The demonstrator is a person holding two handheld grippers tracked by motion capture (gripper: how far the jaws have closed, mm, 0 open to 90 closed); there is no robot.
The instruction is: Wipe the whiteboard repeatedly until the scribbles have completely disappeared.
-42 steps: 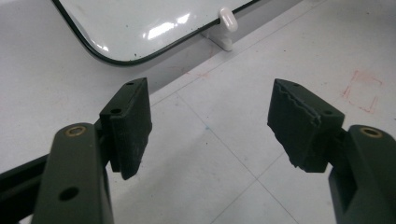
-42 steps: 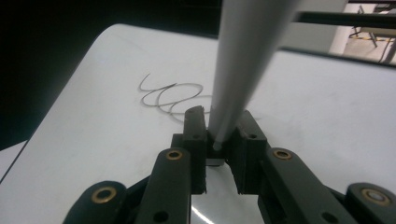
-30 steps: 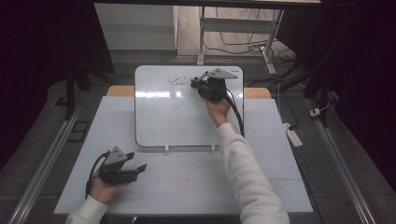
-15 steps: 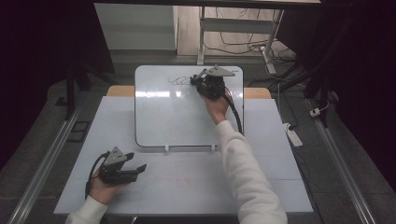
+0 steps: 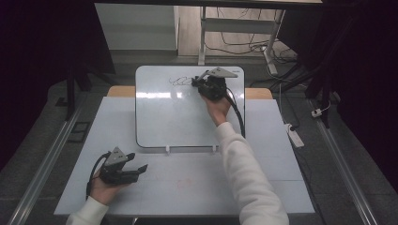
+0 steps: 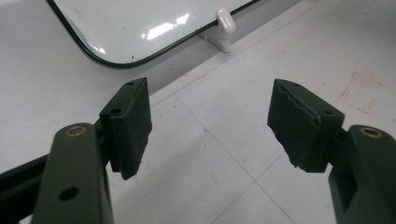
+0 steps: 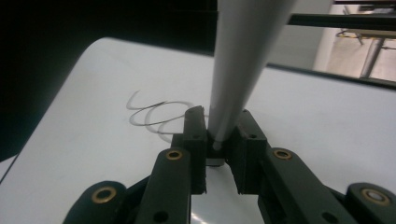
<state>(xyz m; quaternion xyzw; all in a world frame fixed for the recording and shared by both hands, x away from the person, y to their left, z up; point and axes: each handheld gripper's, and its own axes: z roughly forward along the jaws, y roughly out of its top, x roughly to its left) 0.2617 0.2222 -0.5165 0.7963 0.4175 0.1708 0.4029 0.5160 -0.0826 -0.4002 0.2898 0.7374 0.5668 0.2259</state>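
Fingers of right gripper clamp marker.

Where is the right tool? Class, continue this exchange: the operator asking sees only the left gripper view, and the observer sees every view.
Observer: The right tool is at the whiteboard's far edge, beside a scribble.
Operator: Is it holding anything?
Observer: Yes, its jaws are shut on a grey pen.
Operator: Where is my left tool on the table?
Observer: The left tool sits near the table's near left corner, held in the left hand.
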